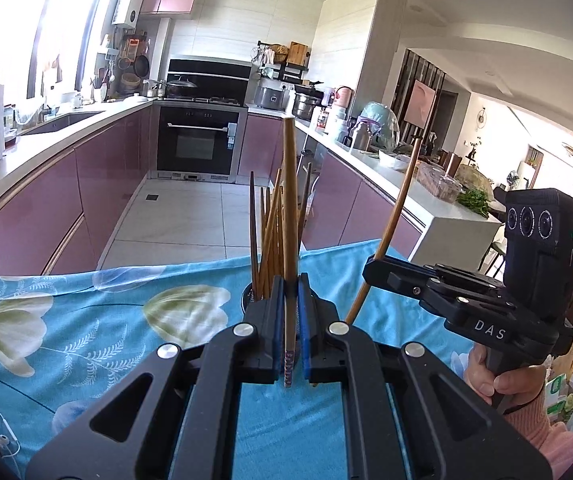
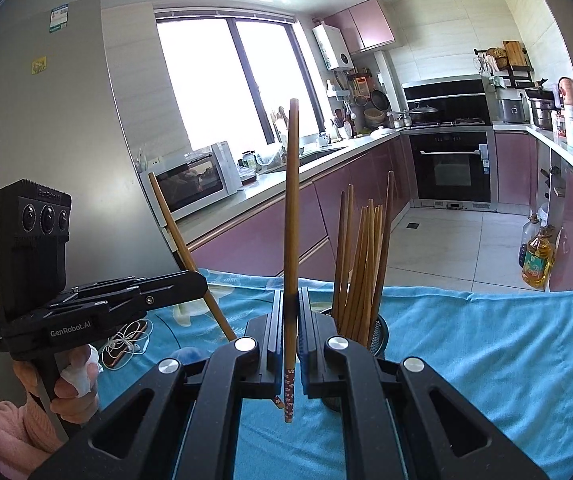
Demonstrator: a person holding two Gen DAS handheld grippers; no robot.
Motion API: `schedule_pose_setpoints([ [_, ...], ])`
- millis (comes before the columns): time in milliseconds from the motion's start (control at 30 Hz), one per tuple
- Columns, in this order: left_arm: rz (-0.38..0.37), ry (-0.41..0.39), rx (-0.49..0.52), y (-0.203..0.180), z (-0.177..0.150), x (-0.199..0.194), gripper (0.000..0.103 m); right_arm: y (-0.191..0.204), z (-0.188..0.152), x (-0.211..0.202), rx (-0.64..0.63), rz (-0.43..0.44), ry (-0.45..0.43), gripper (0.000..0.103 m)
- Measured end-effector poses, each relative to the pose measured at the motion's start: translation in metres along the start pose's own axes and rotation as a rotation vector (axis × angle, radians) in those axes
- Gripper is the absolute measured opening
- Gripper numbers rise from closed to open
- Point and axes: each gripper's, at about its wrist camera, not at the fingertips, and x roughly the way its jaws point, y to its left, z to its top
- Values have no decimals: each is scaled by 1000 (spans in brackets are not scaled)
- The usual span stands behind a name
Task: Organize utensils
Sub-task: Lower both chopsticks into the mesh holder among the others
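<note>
While the holder [image 2: 378,330] on the blue cloth [image 2: 486,340] bristles with brown chopsticks [image 2: 362,264], we see each gripper, left [image 1: 291,292] and right [image 2: 291,304], clamped on one upright patterned-tip chopstick [image 1: 289,200].

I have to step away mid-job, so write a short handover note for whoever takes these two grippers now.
Left gripper: shut on one chopstick, held upright above the blue cloth.
Right gripper: shut on a second chopstick, also upright.
Holder: dark cup on the cloth, already stocked with a bunch of chopsticks.
Done: most chopsticks are in.
Left: drop both held chopsticks into the holder, probably one at a time.
</note>
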Motion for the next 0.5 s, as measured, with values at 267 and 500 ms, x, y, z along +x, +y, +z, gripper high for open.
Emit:
schedule_pose_setpoints([
  [267,6,-18,17,-5,8,0,7,0,5,-1,-8,-3,-10,6],
  [500,8,-29,24,-7,13,0,7,-1,9,-1,-13,-7,-16,6],
])
